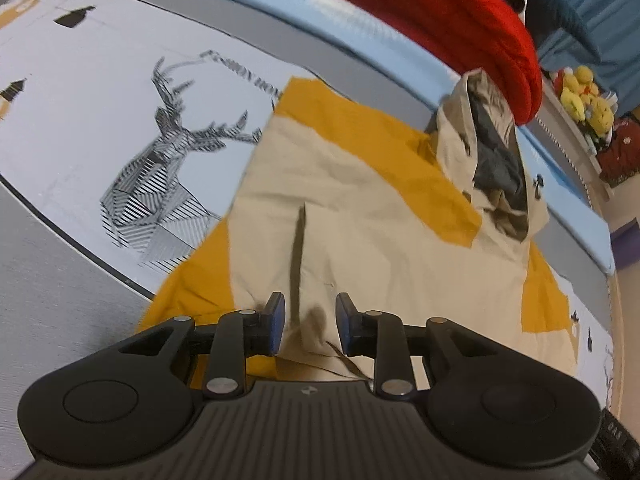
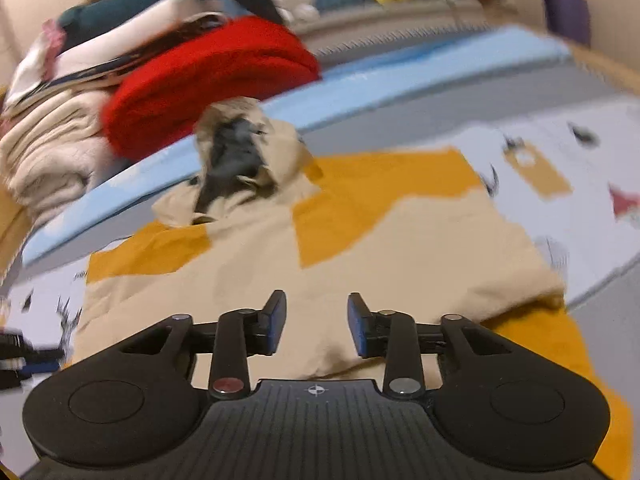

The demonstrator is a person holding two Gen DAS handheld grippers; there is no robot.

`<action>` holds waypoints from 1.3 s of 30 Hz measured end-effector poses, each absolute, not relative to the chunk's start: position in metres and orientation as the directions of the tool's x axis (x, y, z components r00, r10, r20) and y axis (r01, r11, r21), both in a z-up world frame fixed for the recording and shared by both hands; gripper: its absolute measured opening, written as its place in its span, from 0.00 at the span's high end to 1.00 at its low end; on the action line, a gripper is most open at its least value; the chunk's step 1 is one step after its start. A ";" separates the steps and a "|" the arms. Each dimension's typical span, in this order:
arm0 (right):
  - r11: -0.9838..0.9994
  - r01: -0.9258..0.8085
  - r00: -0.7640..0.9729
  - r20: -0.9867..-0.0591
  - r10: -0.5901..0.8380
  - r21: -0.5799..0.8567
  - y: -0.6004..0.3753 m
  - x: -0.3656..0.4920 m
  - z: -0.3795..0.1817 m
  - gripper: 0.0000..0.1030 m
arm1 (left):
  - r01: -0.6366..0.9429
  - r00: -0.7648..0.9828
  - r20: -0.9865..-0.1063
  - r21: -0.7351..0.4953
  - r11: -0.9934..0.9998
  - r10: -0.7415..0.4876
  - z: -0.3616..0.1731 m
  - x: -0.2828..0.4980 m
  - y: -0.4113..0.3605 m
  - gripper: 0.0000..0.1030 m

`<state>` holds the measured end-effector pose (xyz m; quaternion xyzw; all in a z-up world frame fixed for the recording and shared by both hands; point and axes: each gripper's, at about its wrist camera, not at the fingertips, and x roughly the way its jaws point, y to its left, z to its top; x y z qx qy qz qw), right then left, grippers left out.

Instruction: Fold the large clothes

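**Beige-and-mustard jacket flat on the bed, both grippers over its near edge**

The jacket (image 1: 360, 216) lies spread on the bed cover (image 1: 80, 92), beige panels over mustard-yellow ones. Its hood (image 1: 492, 152) stands crumpled at the far end, dark lining showing. A dark seam or fold line runs down the beige panel toward the near hem.

The left gripper (image 1: 310, 322) hangs over the near hem of the jacket. Its fingers (image 1: 276, 316) stand partly apart with beige cloth and the seam line seen in the gap; whether the pads touch the cloth cannot be told.

The right gripper (image 2: 316, 324) is likewise over the jacket's near beige edge, fingers (image 2: 358, 328) apart with only flat cloth behind them and nothing pinched. This view is blurred.

Left of the jacket, the bed cover carries a striped deer-head print (image 1: 160, 160). Beyond the hood runs a light blue strip (image 1: 400, 52). Past it sits a pile of clothes with a red knit (image 2: 208, 80) on top and cream garments (image 2: 52, 152) beneath. Yellow plush toys (image 1: 584, 96) sit farther off, beyond the hood.
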<state>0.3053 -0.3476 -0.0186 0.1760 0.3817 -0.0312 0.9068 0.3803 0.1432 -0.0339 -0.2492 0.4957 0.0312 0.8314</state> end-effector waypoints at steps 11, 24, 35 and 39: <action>0.836 0.449 0.531 -0.847 0.035 0.316 -0.394 0.326 -0.066 0.52 | -0.313 0.459 -0.868 -0.356 0.881 -0.187 -0.054 0.395 0.130 0.62; 0.839 0.453 0.504 -0.863 0.038 0.302 -0.394 0.335 -0.072 0.52 | -0.298 0.451 -0.872 -0.346 0.890 -0.188 -0.060 0.402 0.123 0.70; 0.840 0.444 0.503 -0.862 0.054 0.312 -0.391 0.338 -0.073 0.52 | -0.298 0.605 -0.796 -0.232 0.926 -0.005 -0.015 0.395 0.124 0.95; 0.826 0.471 0.495 -0.868 0.045 0.311 -0.395 0.337 -0.077 0.53 | -0.315 0.589 -0.807 -0.175 0.933 0.047 -0.016 0.394 0.122 0.89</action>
